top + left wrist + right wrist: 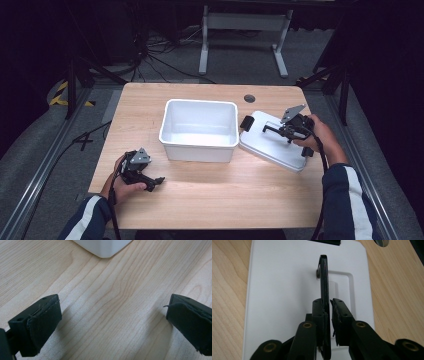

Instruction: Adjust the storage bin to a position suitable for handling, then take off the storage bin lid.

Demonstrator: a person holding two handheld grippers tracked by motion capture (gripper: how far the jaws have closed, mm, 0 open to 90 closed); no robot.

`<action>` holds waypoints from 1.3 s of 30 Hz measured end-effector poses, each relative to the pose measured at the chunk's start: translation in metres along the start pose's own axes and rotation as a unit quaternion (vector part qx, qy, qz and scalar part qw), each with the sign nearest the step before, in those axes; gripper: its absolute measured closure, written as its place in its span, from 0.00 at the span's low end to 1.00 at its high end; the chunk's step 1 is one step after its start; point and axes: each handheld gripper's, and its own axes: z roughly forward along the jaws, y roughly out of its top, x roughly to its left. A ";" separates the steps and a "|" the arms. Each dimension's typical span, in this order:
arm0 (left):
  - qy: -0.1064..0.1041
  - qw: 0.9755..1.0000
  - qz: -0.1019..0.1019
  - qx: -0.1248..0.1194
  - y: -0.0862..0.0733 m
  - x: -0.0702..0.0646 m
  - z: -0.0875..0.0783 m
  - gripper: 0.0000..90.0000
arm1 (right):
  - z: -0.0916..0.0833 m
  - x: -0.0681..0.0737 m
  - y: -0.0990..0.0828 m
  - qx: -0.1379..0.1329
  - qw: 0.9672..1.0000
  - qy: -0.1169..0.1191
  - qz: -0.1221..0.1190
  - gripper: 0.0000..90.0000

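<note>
Left gripper [159, 181] gapes wide, low — right gripper [329, 305] pinched nearly closed, forearm extended.

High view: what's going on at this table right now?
A person works two handheld tools over a wooden table. The right tool is shut on the raised black handle of a white lid, which lies beside an open, empty white bin. The left tool rests near the table's front left, jaws wide apart, holding nothing.
</note>
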 end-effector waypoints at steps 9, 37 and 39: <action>0.000 1.000 0.000 0.000 0.000 0.000 0.000 0.00 | -0.008 0.001 0.003 -0.023 1.000 0.004 0.005 0.83; 0.000 1.000 0.000 0.000 0.000 0.000 0.000 0.01 | -0.041 0.016 0.006 -0.091 0.994 0.012 0.060 0.54; 0.000 1.000 0.000 0.000 0.000 0.000 0.000 0.01 | -0.043 0.017 0.005 -0.092 0.994 0.010 0.060 0.54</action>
